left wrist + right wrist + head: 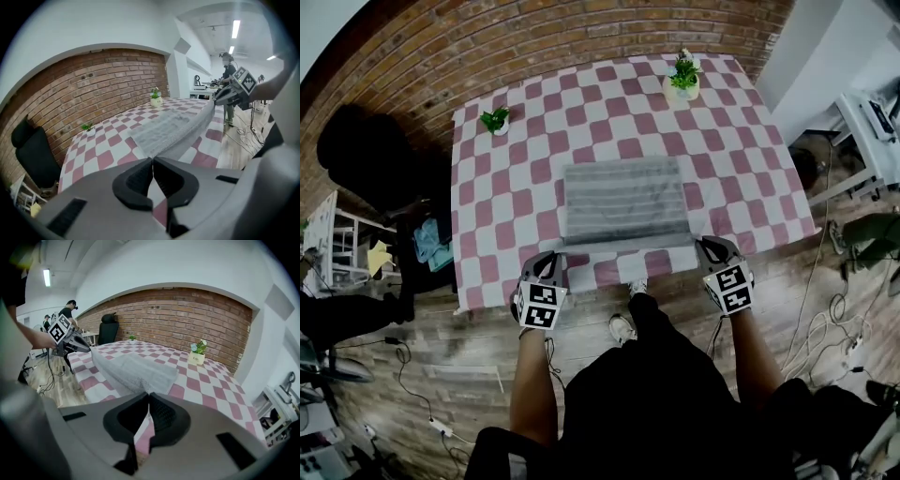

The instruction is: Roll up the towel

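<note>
A grey striped towel (623, 199) lies flat in the middle of the pink-and-white checked table (511, 202). Its near edge is lifted off the cloth and stretched between my two grippers. My left gripper (554, 257) is shut on the towel's near left corner, and the left gripper view shows the jaws (153, 161) pressed together with the towel (173, 126) running out from them. My right gripper (705, 246) is shut on the near right corner, where the towel (136, 371) leaves its closed jaws (148, 397). Each gripper view shows the other gripper (229, 95) (70, 341) at the far end of the raised edge.
Two small potted plants stand near the table's far edge, one at the left (496, 120) and one at the right (682, 82). A black chair (366, 155) sits left of the table by the brick wall. Cables (825, 309) lie on the wooden floor at the right. A person (228, 70) stands in the background.
</note>
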Demonstrator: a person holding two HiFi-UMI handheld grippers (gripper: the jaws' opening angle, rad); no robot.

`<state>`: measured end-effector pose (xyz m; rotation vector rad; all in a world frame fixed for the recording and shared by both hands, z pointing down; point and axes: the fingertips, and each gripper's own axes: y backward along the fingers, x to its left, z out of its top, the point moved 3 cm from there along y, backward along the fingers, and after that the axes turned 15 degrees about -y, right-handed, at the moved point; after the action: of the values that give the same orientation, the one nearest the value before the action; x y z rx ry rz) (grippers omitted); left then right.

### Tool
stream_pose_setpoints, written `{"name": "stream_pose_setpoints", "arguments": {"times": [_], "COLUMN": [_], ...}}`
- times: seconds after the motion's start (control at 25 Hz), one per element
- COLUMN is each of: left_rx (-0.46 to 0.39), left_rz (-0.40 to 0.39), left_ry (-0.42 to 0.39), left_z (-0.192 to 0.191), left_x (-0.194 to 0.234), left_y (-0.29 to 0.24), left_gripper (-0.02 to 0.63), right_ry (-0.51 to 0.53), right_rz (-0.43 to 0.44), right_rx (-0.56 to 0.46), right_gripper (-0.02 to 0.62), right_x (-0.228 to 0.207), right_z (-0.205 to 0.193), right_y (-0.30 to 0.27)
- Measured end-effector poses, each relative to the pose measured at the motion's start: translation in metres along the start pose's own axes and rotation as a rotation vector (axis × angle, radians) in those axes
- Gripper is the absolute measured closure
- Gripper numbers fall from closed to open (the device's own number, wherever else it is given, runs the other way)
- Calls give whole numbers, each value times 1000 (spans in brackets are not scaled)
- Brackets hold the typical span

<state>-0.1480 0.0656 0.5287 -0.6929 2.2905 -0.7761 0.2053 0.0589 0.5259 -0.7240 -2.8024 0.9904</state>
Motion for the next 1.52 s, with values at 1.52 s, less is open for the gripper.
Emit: {"name": "stream_pose_setpoints", "arguments": {"times": [1.52], "left_rx": [160], "left_rz": [38], "left_ry": [10], "left_z": [51], "left_x": [148], "left_y": [-213], "left_gripper": [525], "right_ry": [1], "right_rz": [-9], "right_rx": [75], "right_gripper": [549], "right_x": [-122], "right_z": [98], "right_y": [-208]}}
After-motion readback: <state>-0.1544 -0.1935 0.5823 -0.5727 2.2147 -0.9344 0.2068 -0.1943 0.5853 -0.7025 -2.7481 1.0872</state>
